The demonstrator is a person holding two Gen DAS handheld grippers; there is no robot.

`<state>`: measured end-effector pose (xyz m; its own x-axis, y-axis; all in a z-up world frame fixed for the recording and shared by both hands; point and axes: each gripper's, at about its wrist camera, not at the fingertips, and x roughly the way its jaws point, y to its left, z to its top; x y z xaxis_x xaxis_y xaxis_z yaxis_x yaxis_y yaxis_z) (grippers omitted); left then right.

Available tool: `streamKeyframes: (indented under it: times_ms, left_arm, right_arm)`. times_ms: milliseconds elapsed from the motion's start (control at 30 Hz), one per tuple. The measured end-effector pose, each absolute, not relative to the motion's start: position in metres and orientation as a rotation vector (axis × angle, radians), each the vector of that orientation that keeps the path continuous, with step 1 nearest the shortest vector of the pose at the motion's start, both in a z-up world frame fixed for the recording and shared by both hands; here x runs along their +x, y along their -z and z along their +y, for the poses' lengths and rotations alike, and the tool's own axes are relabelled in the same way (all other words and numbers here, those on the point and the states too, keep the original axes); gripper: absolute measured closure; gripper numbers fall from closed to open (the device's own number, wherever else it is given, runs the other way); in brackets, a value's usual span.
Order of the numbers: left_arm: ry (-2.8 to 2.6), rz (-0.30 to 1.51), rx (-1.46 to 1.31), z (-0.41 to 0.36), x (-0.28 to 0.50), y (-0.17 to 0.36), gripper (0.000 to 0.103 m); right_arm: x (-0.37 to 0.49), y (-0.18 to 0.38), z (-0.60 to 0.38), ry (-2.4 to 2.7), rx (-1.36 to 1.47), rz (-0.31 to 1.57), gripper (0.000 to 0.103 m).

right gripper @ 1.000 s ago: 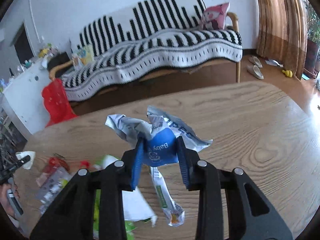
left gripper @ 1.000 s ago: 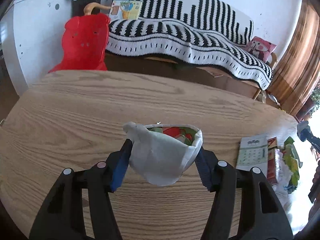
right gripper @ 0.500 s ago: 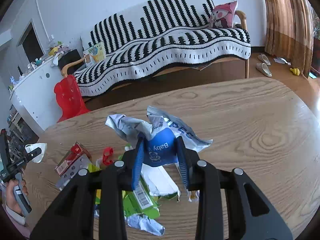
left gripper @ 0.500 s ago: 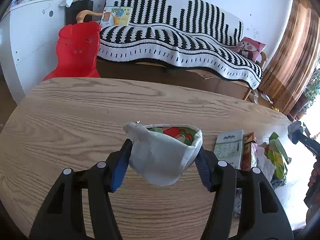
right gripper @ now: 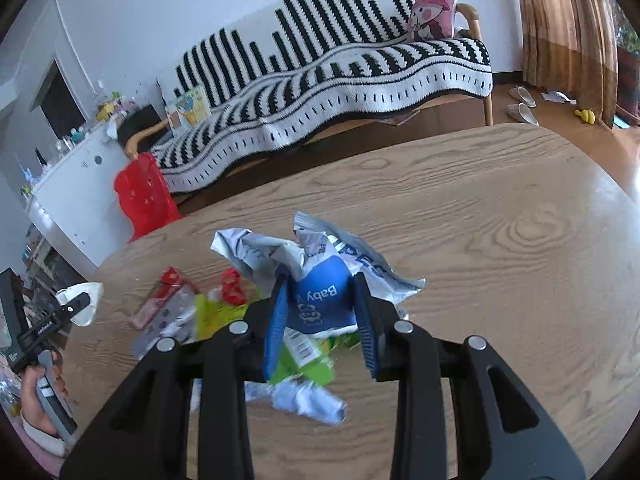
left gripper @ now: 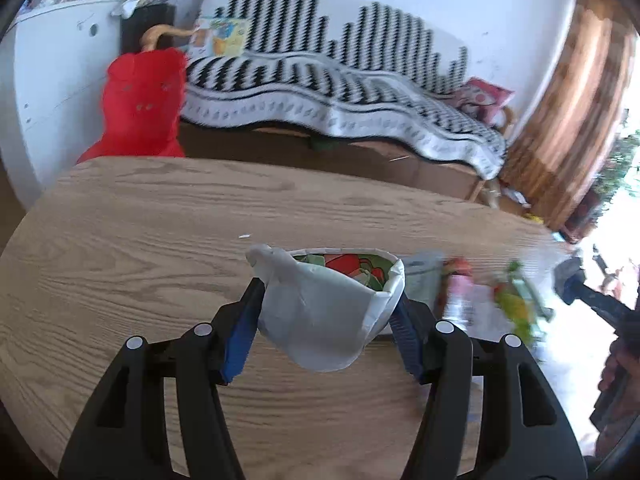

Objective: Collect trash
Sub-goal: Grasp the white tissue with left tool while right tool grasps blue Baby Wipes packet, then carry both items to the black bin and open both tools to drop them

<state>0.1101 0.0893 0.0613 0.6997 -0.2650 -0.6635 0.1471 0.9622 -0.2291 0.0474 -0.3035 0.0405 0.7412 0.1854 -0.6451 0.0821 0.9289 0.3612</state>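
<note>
Wooden table lies bare across the right and upper middle of the right wrist frame; scattered wrappers clutter the lower left, blocking passage there

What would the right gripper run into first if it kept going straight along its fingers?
Probably bare wooden table: the right gripper, shut on the crumpled wipes pack, points downward past the litter pile, though depth is unclear.

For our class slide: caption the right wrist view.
Right claw grips a crumpled wipes packet above litter on the table.
</note>
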Motion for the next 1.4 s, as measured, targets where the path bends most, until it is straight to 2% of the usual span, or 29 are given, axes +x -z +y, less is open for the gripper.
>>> streamKeyframes:
  times_ms: [233, 467, 667, 767, 867, 967, 1400]
  left_arm:
    - [0.454, 0.706, -0.121, -0.009, 0.043, -0.086, 0.044]
    - [0.851, 0.740, 0.027, -0.173, -0.063, -0.107, 0.044]
    - [1.095, 0.871, 0.248, -0.310, -0.158, -0.067, 0.044]
    - [1.129, 0.971, 0.335, -0.353, -0.184, -0.020, 0.044]
    - [1.146, 1.098, 0.371, -0.374, -0.197, 0.033, 0.044]
    - [1.129, 1.185, 0.406, -0.379, -0.195, 0.061, 0.044]
    - [1.137, 1.207, 0.434, -0.388, -0.203, 0.071, 0.044]
  right_arm:
    - [-0.051, -0.082, -0.325, -0.055, 0.388, 0.614, 0.071]
    - [-0.208, -0.103, -0.410, 0.095, 0.381, 0.562, 0.071]
    - [-0.320, -0.071, -0.492, 0.240, 0.480, 0.620, 0.071]
    - [-0.347, -0.016, -0.508, 0.248, 0.582, 0.694, 0.071]
    - [-0.364, 0.059, -0.516, 0.271, 0.745, 0.788, 0.071]
    - [-0.374, 0.096, -0.518, 0.272, 0.834, 0.821, 0.071]
    - [-0.374, 0.112, -0.530, 0.299, 0.889, 0.829, 0.071]
